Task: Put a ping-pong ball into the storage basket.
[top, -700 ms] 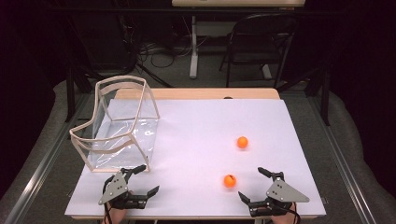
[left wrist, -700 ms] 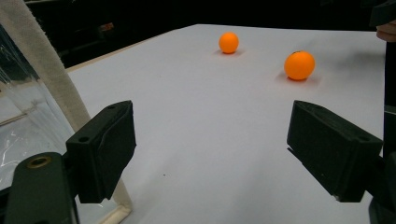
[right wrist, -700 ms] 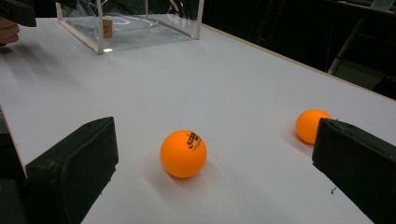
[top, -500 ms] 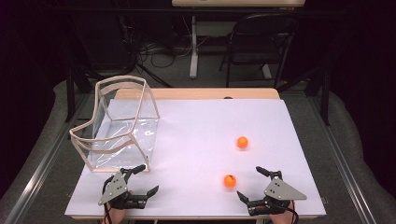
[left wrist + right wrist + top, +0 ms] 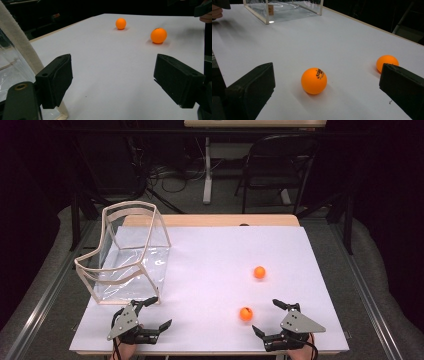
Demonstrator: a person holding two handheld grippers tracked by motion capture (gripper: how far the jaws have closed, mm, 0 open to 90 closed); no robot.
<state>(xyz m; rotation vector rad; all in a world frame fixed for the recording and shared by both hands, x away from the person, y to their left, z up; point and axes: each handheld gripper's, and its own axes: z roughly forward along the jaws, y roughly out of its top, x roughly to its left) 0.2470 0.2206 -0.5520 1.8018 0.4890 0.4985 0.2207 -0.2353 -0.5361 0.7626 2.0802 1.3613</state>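
Two orange balls lie on the white table top [image 5: 210,265]. The near ball [image 5: 245,313] [image 5: 314,80] [image 5: 158,35] rests just left of my right gripper [image 5: 265,316] [image 5: 325,86], level with its open jaws and touching neither. The far ball [image 5: 259,272] [image 5: 121,23] [image 5: 385,61] lies farther back, with one black jaw partly covering it in the right gripper view. At the front left my left gripper [image 5: 160,311] [image 5: 116,82] stands open with nothing between its jaws, close to the front corner of a clear container [image 5: 125,255] [image 5: 284,10] [image 5: 15,45] with a beige rim.
The container stands at the left of the table with its open side up. A wooden strip [image 5: 210,220] runs along the table's far edge. A dark chair [image 5: 280,165] and cables lie on the floor beyond. White surface stretches between the container and the balls.
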